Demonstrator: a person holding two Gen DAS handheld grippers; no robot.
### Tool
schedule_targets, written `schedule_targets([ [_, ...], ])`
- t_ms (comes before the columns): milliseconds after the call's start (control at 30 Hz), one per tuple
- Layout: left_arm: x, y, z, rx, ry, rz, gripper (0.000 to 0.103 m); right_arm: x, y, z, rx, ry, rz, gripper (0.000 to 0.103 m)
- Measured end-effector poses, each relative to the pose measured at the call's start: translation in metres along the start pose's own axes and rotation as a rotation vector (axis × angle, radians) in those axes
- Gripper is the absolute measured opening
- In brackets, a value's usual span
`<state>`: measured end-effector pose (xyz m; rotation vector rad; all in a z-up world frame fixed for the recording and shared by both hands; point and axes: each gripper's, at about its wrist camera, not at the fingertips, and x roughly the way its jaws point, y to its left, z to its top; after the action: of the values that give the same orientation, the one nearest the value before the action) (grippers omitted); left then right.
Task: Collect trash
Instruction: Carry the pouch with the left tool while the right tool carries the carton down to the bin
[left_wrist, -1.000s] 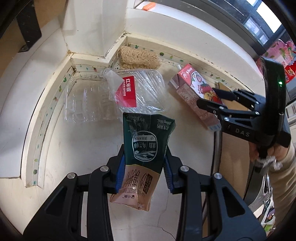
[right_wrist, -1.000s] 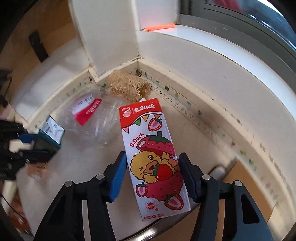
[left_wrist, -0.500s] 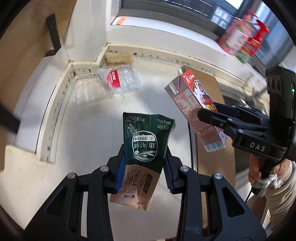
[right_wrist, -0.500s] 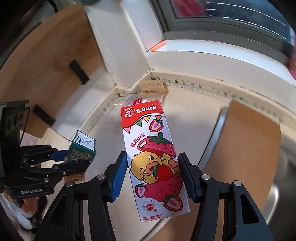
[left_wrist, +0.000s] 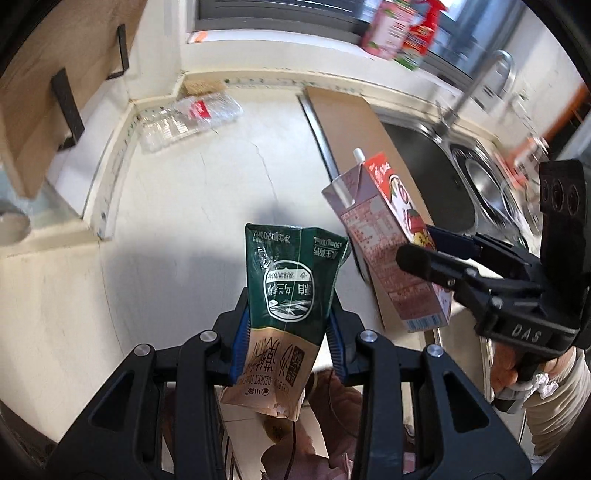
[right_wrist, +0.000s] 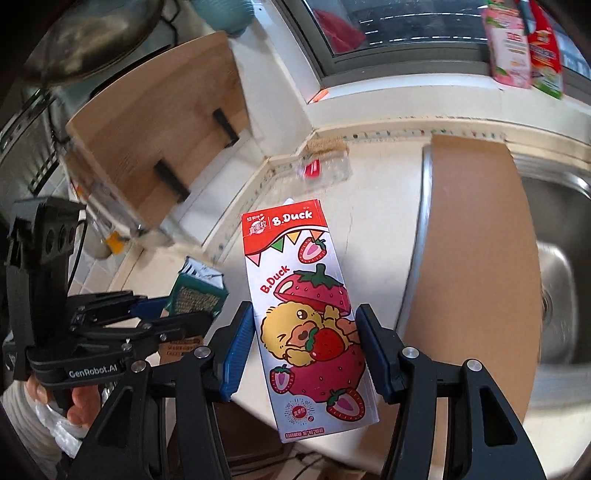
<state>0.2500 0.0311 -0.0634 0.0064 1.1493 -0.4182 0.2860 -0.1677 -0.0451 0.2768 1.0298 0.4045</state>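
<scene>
My left gripper (left_wrist: 290, 332) is shut on a crumpled green and tan milk carton (left_wrist: 288, 295), held in the air above the counter's front edge. My right gripper (right_wrist: 304, 354) is shut on a red and white strawberry B.Duck carton (right_wrist: 306, 317), also lifted. In the left wrist view the strawberry carton (left_wrist: 388, 243) and right gripper (left_wrist: 436, 258) hang at the right. In the right wrist view the left gripper (right_wrist: 166, 314) and green carton (right_wrist: 197, 291) are at the left. Clear plastic packaging with a red label (left_wrist: 192, 114) lies in the far counter corner.
A tan scrubbing pad (left_wrist: 203, 85) lies in the far corner. A brown board (right_wrist: 469, 266) covers part of the steel sink (left_wrist: 480, 177). A wooden board (right_wrist: 155, 125) leans at the left wall. Pink and red packets (right_wrist: 524, 44) stand on the window sill.
Both grippers have pulled back and up from the far corner with their cartons. The corner packaging now looks far smaller, and the sink and counter front edge have come into view.
</scene>
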Motion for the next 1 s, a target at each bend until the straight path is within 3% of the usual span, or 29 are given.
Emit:
schedule_targets([
  [200, -0.016, -0.016, -0.045, -0.002, -0.021, -0.024, 0.033, -0.033, 0.025, -0.078, 0.032, -0.034, -0.095, 0.056],
  [333, -0.039, -0.030, -0.054, -0.023, -0.076, -0.066, 0.033, -0.062, 0.028, -0.103, 0.075, -0.073, -0.134, 0.056],
  [667, -0.078, -0.087, -0.030, -0.039, -0.154, -0.137, 0.033, -0.156, 0.032, -0.089, 0.076, -0.214, -0.200, 0.056],
  [833, -0.084, -0.115, -0.017, -0.051, -0.177, -0.154, 0.033, -0.197, 0.023, -0.078, 0.059, -0.252, -0.182, 0.056],
  [1000, -0.077, -0.128, -0.020, -0.083, -0.165, -0.136, 0.033, -0.221, 0.017, -0.083, 0.006, -0.236, -0.124, 0.056],
])
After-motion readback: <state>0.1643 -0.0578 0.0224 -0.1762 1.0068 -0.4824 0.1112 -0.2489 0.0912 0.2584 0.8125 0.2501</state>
